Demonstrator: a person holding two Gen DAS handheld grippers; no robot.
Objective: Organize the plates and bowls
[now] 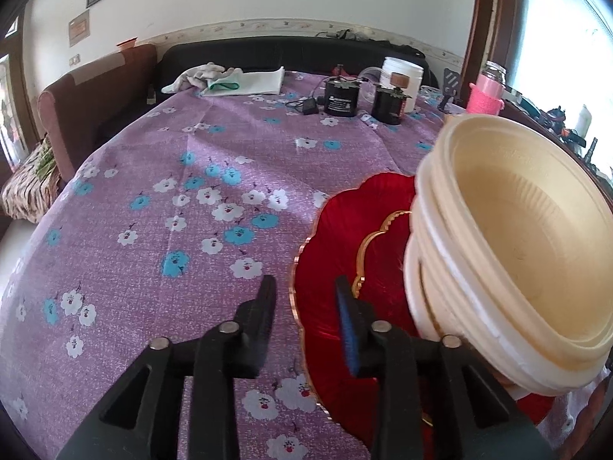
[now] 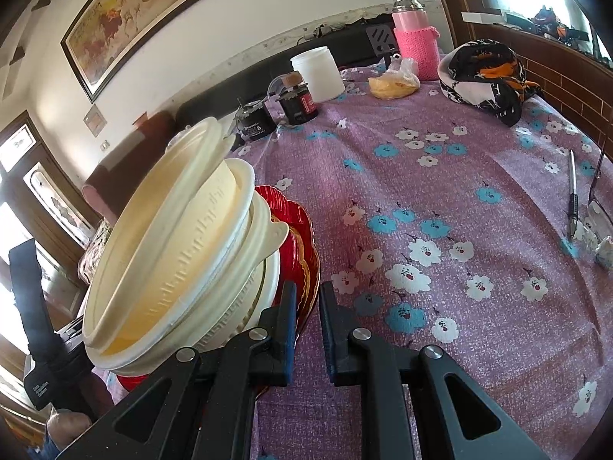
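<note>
A stack of cream plastic bowls (image 1: 509, 253) rests on red scalloped plates with gold rims (image 1: 345, 237) on the purple flowered tablecloth (image 1: 153, 207). The top bowl sits tilted. My left gripper (image 1: 306, 299) is open at the plates' left edge, its right finger over the red plate, holding nothing. In the right wrist view the bowl stack (image 2: 180, 245) and red plates (image 2: 295, 230) are at left. My right gripper (image 2: 308, 303) is open with a narrow gap, just right of the plates' rim, holding nothing.
At the table's far side stand a white jar (image 2: 318, 71), two black jars (image 2: 299, 103), a pink bottle (image 2: 415, 34), a bagged yellow item (image 2: 394, 84), a black patterned cloth (image 2: 486, 73). A pen (image 2: 572, 199) lies right. A folded white cloth (image 1: 245, 82) lies at the far left.
</note>
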